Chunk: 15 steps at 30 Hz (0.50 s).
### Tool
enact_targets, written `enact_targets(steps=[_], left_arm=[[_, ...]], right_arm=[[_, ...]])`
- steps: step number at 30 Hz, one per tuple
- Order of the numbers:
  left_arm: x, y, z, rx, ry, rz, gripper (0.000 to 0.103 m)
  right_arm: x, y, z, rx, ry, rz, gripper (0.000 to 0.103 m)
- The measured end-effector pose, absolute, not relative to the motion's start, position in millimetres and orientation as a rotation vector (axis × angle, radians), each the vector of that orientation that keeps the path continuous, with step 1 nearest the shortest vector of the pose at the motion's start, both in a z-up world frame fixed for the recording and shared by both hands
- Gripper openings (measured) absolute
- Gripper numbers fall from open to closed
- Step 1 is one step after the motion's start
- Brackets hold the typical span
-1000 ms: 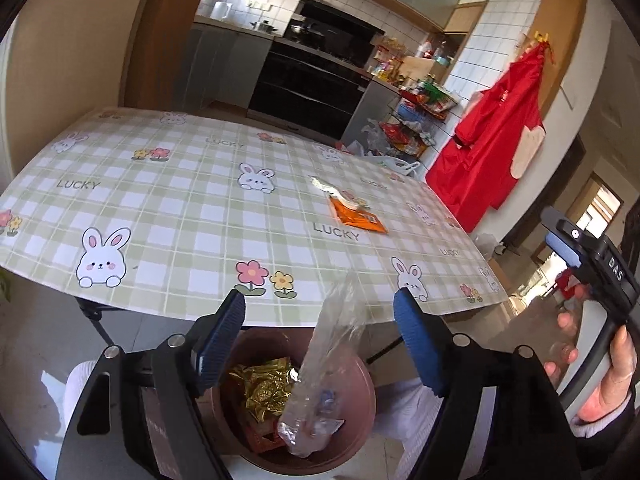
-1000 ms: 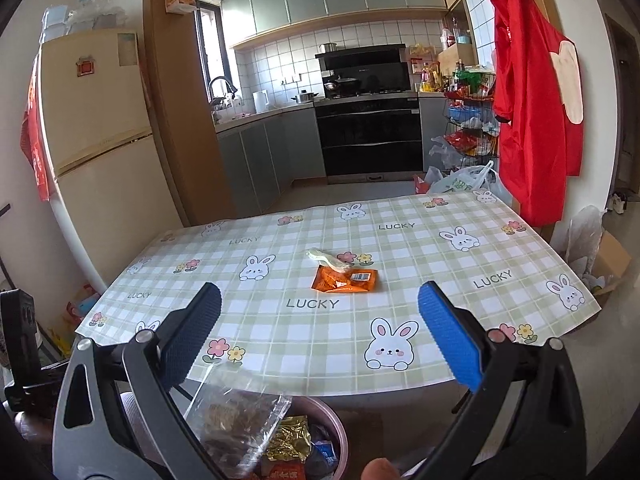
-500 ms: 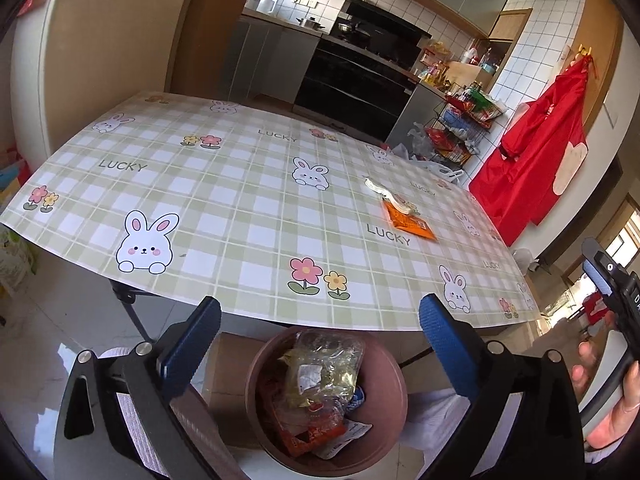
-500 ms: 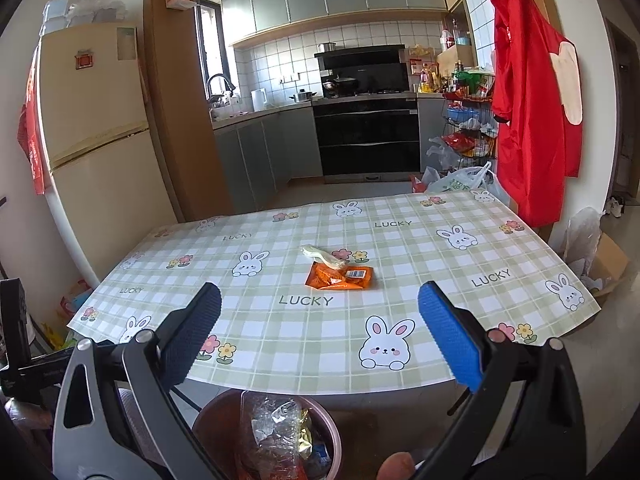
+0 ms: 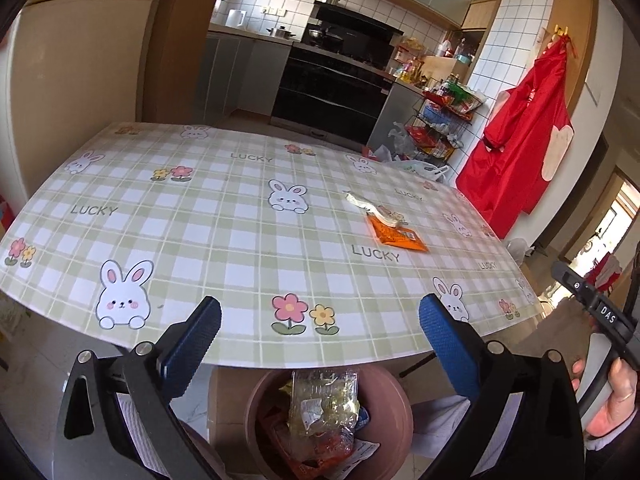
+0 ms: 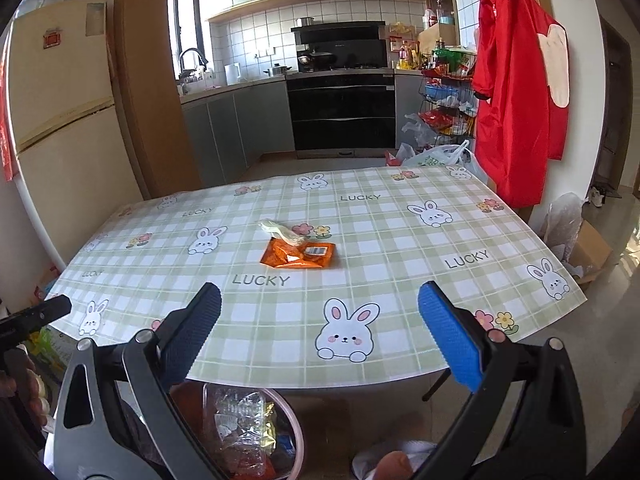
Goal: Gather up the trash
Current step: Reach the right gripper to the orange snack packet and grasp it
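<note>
Below the table (image 5: 240,216), the clear bag (image 5: 324,400) now lies in the bin (image 5: 396,408); both claws gape empty.

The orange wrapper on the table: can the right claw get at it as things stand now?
Probably yes. The right claw is open and empty, and the checked cloth between it and the orange wrapper is bare. Only the pale wrapper overlaps its far edge, so the near side looks free.
</note>
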State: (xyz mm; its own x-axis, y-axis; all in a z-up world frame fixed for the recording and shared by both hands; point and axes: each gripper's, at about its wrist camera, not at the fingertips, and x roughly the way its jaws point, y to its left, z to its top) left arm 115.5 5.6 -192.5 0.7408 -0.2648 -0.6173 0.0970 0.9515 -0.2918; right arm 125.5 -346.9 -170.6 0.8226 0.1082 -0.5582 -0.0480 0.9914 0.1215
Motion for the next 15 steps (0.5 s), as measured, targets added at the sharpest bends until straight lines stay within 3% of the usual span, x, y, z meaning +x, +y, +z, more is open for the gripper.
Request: enact_targets(steps=[7,15], left_arm=[[172,-29,-199,-0.223,0.760,-0.269,0.097],[241,-40,-209,-0.211,0.794,-0.257,0.097]], right_arm=[[161,-366,-191,0.140,0.628,0.123,0.097],[255,-340,-234,-0.174,0.705,0.261,0.095]])
